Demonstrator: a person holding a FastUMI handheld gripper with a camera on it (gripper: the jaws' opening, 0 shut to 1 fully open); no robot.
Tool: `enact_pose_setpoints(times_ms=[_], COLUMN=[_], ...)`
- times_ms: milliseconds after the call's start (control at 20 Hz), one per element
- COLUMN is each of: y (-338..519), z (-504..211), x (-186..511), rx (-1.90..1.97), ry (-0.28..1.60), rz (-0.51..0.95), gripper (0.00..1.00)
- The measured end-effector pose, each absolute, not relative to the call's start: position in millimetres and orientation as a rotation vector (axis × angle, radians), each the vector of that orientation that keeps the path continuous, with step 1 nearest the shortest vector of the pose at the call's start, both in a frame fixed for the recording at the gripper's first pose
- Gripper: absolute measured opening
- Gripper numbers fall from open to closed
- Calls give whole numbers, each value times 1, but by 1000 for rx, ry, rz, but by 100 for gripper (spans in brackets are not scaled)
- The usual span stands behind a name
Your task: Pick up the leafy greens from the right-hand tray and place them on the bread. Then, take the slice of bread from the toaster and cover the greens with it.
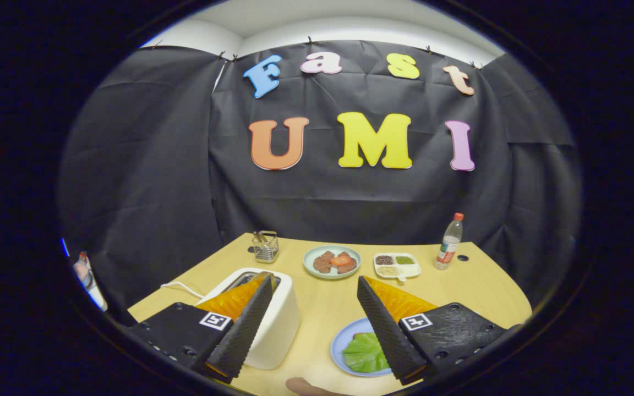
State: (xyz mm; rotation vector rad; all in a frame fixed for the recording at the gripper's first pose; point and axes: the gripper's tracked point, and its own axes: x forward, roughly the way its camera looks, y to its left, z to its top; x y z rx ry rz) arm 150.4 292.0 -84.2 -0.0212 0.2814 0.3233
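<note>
Your hand-held gripper [314, 286] rides above the near part of the bench [322, 308] with its two fingers spread wide apart — nothing sits between them but bare wood. At the very near edge of the bench, between the finger bases, a small rounded bit of what may be a fingertip [309, 388] shows; you cannot tell more of it.

Just beside and partly under your right finger lies one blue plate [344, 341], and on it the leafy greens [365, 353] — one flat green leaf, its right part hidden by the finger. Whether bread lies under the leaf you cannot tell.

Behind your left finger stands one white toaster [275, 324], its slot on top partly hidden by the fingertip; the slice inside cannot be made out. One white cord [182, 287] runs from it toward the left edge of the bench.

Beyond the fingers, well apart from them, you have one pale green plate [332, 262] carrying brown pieces and one red piece, and just to its right one white divided tray [397, 265] with three compartments filled dark brown, green and pale. Left of the plate stands one wire holder [265, 246]; right of the tray, one clear bottle [449, 242] with a red cap, upright.
</note>
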Motion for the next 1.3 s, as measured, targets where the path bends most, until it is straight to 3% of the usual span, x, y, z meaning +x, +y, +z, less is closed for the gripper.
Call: enact_pose_setpoints(times_ms=[450, 800, 1000, 1050, 1100, 1200, 1300], y=[362, 376, 378, 381, 378, 378, 376], z=[-135, -160, -167, -168, -167, -166, -165], x=[169, 184, 191, 190, 192, 187, 185], rx=[-10, -4, 36, 31, 13, 11, -2], ry=[395, 487, 518, 526, 522, 521, 523], rz=[317, 269, 260, 266, 244, 245, 236], gripper=[93, 66, 36, 24, 24, 14, 14])
